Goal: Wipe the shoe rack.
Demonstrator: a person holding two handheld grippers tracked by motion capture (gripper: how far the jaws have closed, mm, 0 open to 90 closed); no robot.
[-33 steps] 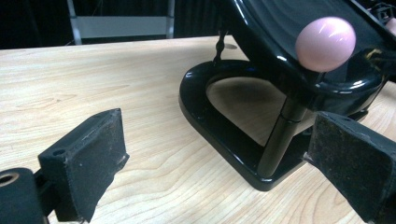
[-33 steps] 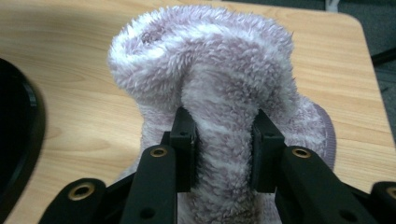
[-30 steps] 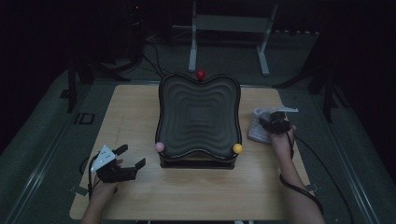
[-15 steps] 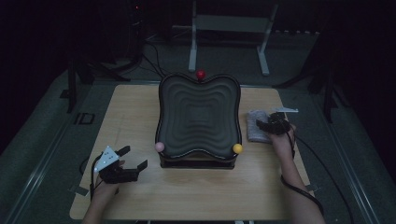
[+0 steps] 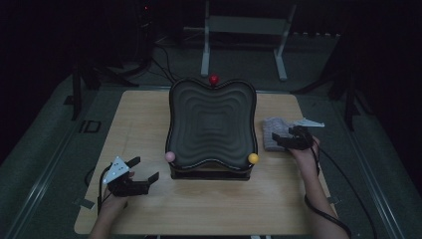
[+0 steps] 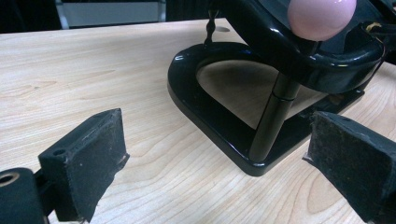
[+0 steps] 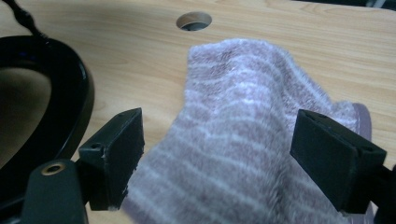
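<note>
A grey-purple striped cloth (image 5: pixel 271 130) lies bunched on the wooden table (image 5: pixel 139 119), right of a black wavy tray on a stand (image 5: pixel 211 124). My right gripper (image 5: pixel 277 140) sits at the cloth's near edge. Its jaws have just been opening and now stand wide. In the right gripper view the cloth (image 7: pixel 243 121) lies loose between the right gripper's (image 7: pixel 219 140) pads, which do not press on it. My left gripper (image 5: pixel 145 168) rests open near the stand's front left corner, below a pink ball (image 5: pixel 170 156). In the left gripper view the left gripper (image 6: pixel 215 140) is empty.
A red ball (image 5: pixel 214 79) tops the tray's far edge and a yellow ball (image 5: pixel 253 158) marks its near right corner. The stand's black base (image 6: pixel 210 116) lies right ahead of the left jaws. A round hole (image 7: pixel 194 20) in the table sits beyond the cloth.
The right gripper has opened and let go of the cloth, drawing back slightly toward the near edge. The cloth has settled on the table. The left gripper has not moved.
</note>
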